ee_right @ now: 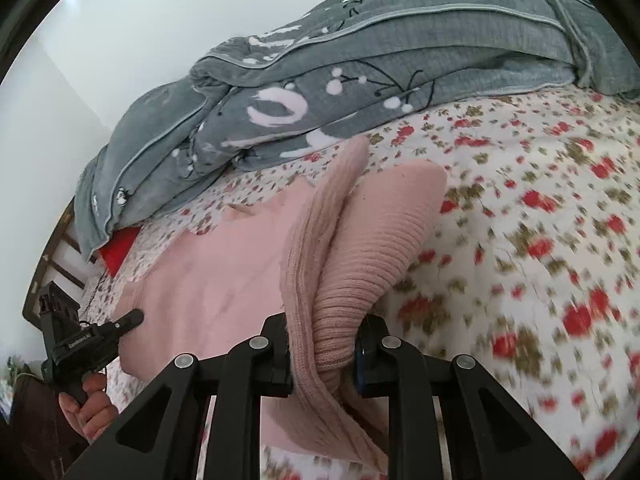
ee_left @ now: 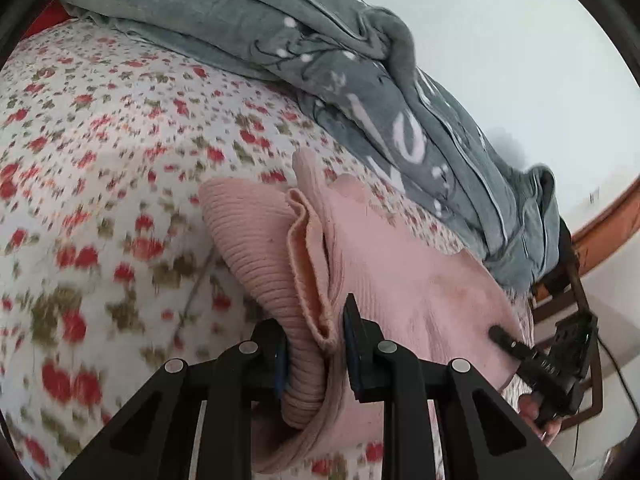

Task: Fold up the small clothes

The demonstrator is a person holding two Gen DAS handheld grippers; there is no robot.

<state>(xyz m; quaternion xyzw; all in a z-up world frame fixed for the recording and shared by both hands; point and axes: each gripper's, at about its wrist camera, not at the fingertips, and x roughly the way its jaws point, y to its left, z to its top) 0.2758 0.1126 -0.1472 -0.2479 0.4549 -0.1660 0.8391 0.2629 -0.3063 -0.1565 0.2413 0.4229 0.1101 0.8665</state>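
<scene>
Pink ribbed knit, the small garment (ee_left: 400, 280), lies on the flowered bed sheet (ee_left: 100, 160) with each lower corner bunched and lifted. The left gripper (ee_left: 316, 344) has its fingers clamped on one bunched corner; the right gripper (ee_right: 324, 356) is clamped on the other. The risk, as I judge it, is that the thick ribbed hem slips from a shallow pinch, or that one side rises faster and the fold lands skewed. The heaped grey quilt (ee_right: 360, 80) lies close beyond and could catch the cloth. White lettering on the quilt is too distorted to read, and the small print on the gripper body is illegible.
</scene>
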